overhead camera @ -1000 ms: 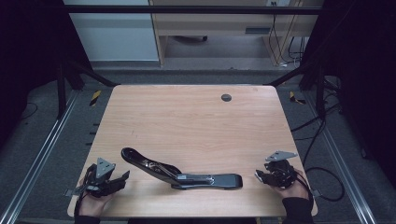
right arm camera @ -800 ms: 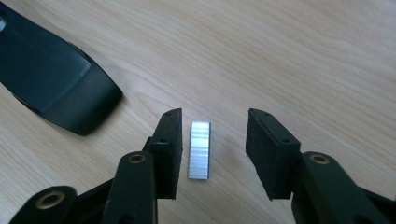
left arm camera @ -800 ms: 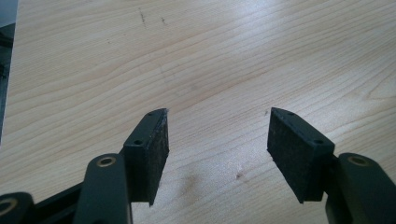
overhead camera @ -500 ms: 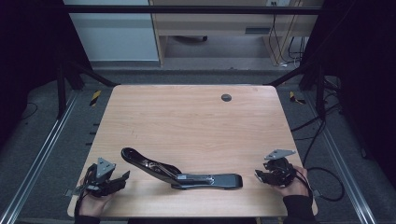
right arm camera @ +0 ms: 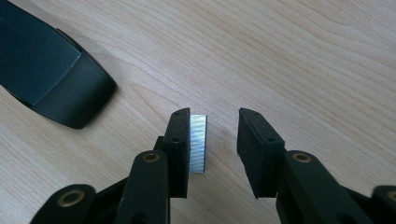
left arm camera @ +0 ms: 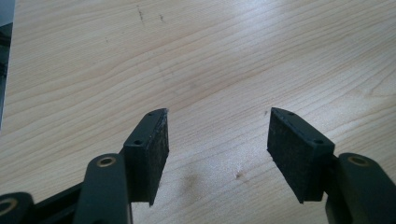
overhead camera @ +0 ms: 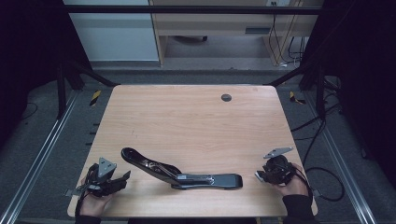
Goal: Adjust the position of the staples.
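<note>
The stapler (overhead camera: 182, 171), a long black one swung open with its top arm raised toward the far left, lies along the near edge of the counter (overhead camera: 196, 121), roughly midway between the two hands. Its flat base points right and ends near the right gripper (overhead camera: 259, 176); in the right gripper view the rounded black end of the stapler (right arm camera: 51, 79) sits at the upper left, apart from the jaws.

A strip of staples (right arm camera: 198, 142), silvery and finely ribbed, stands on edge between the right gripper's jaws, lying flat against the inner face of the left-hand pad. A clear gap shows between the strip and the other pad, so the jaws are not clamped on it; they have just been closing and now stand at a narrow-to-middling gap around the strip.

The left gripper (overhead camera: 123, 179) rests at the near left corner of the counter, held in the person's left hand (overhead camera: 95, 200), just beside the raised tip of the stapler's arm. In the left gripper view its pads (left arm camera: 159, 140) stand well apart with bare wood between them, holding nothing.

A small dark round plug (overhead camera: 226, 97) sits in the counter near its far edge.
</note>
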### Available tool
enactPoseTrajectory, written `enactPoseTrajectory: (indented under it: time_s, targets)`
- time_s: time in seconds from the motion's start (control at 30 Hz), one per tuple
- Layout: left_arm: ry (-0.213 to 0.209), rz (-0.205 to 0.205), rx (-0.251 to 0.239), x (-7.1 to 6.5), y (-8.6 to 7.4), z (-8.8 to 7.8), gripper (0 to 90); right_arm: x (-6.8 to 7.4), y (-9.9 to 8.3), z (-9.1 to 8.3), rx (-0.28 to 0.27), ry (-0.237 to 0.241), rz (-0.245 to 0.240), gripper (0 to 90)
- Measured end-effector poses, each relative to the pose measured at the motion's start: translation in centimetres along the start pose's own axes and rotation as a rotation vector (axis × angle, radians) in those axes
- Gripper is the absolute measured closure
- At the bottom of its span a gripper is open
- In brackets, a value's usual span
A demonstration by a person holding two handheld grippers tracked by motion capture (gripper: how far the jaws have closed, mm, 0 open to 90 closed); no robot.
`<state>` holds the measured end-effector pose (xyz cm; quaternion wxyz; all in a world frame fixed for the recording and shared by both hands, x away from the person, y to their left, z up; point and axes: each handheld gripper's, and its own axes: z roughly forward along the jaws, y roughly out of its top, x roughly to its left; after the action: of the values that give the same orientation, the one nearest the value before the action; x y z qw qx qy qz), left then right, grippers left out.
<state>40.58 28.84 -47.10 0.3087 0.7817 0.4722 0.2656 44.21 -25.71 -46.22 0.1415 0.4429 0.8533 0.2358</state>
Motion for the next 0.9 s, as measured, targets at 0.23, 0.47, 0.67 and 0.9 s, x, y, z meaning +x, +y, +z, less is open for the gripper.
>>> enactPoseTrajectory:
  time_s: [0.23, 0.47, 0.67, 0.9]
  targets:
    - [0.0, 0.001, 0.0, 0.0, 0.0, 0.0, 38.0, 0.0, 0.1, 0.3, 0.0, 0.036, -0.013, 68.1]
    - [0.0, 0.002, 0.001, 0.0, 0.0, 0.0, 38.0, 0.2, 0.1, 0.5, 0.014, 0.043, 0.01, 69.0]
    - [0.0, 0.004, 0.005, -0.1, 0.0, 0.1, 38.0, 0.2, 0.0, 0.9, 0.023, 0.052, -0.005, 71.2]
    - [-0.001, 0.006, 0.01, -0.1, 0.0, 0.1, 38.1, 0.2, 0.0, 1.2, 0.039, 0.059, 0.001, 74.3]
